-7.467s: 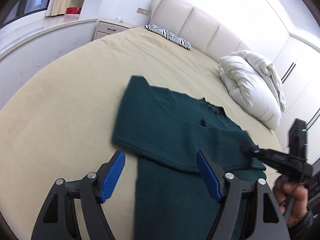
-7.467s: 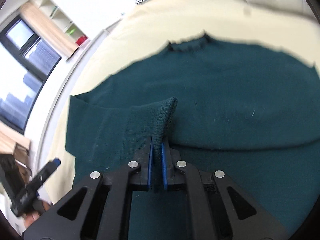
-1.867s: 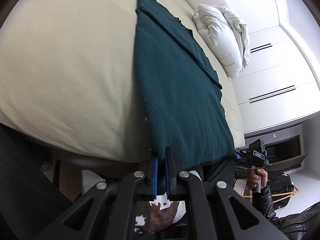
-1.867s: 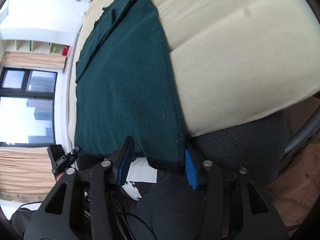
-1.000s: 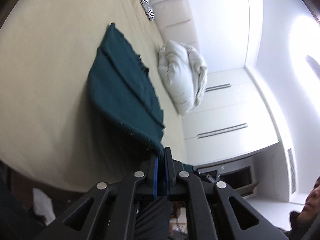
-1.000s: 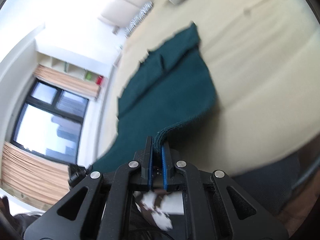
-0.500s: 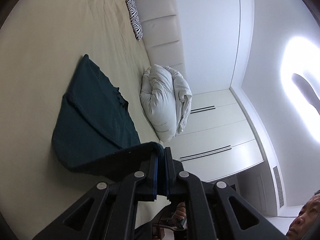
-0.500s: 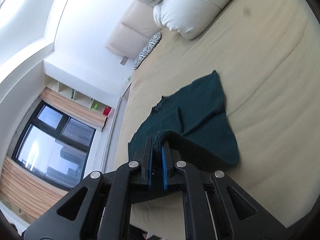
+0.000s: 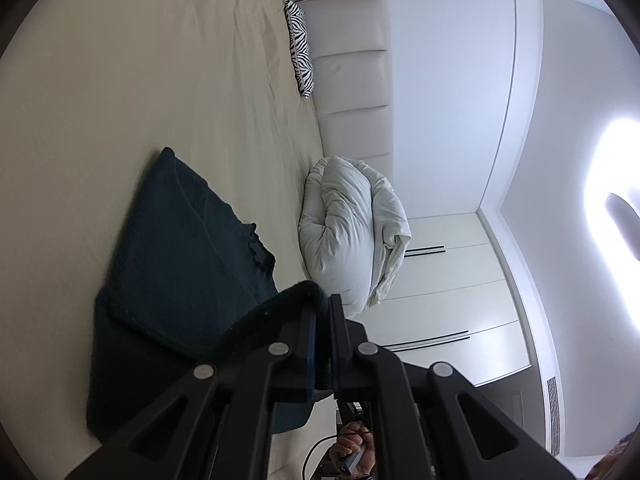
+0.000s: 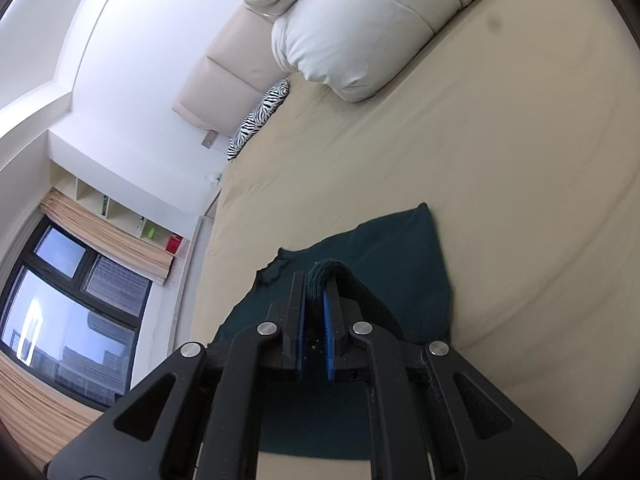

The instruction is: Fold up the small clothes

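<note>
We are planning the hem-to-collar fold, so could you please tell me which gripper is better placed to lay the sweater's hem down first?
Probably the right gripper: it is shut on the dark green sweater with the hem over the garment, close to the collar. The left gripper, also shut on the hem, appears nearer the sweater's edge.

The left gripper (image 9: 322, 308) fills the lower part of the view, its jaws clamped on the raised edge of a dark green sweater (image 9: 180, 264). From that pinched edge the knit drapes back down onto the beige bed (image 9: 120, 80), where the rest of the garment lies flat with a fold line running across it and its neckline toward the headboard (image 9: 352, 68). A bundled white duvet (image 9: 352, 232) sits on the bed just beyond the sweater. A zebra-striped pillow (image 9: 300, 48) lies against the padded headboard. White wardrobe doors (image 9: 452, 300) stand behind the duvet. At the bottom edge, a hand (image 9: 354, 454) grips a handle.
</note>
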`<state>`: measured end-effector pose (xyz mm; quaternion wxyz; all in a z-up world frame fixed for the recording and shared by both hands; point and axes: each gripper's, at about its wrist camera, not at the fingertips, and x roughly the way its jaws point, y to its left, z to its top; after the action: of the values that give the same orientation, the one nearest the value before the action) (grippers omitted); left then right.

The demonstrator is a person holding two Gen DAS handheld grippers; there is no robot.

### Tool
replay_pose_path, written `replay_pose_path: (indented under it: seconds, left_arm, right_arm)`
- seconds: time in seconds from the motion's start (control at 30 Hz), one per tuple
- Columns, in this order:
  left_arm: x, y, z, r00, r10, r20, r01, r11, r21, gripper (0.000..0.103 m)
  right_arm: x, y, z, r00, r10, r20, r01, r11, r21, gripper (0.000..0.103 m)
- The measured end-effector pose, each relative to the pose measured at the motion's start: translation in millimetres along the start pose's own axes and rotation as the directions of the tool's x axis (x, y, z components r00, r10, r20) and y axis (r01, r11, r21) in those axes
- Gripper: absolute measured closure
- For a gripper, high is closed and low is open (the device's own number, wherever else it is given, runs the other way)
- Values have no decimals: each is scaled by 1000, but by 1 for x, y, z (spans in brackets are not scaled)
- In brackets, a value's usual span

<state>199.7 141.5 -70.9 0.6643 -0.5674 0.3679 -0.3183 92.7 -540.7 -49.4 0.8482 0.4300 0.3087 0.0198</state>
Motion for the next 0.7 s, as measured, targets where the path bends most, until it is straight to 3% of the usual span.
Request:
replay_pose_path:
  seconds: [0.37, 0.57, 0.6, 0.63, 0.7]
  left_arm:
    - [59, 38, 55, 995, 94, 28, -92, 993, -71, 97]
    - [75, 59, 79, 987, 151, 52, -145, 984, -98, 97]
    - [76, 64, 83, 985, 164, 55, -158, 982, -109, 90]
    - [77, 69, 85, 983, 175, 52, -167, 978, -121, 75]
    - [75, 71, 85, 981, 189, 49, -183, 976, -116, 57]
  right_arm:
    - [100, -18, 49, 997, -68, -35, 70, 997, 37, 97]
    - [149, -36, 75, 987, -152, -48, 155, 986, 66, 93]
    - [157, -41, 80, 984, -172, -43, 175, 982, 73, 93]
    - [165, -47, 85, 980, -193, -41, 196, 978, 79, 92]
    - [176, -55, 90, 972, -229, -51, 232, 969, 85, 90]
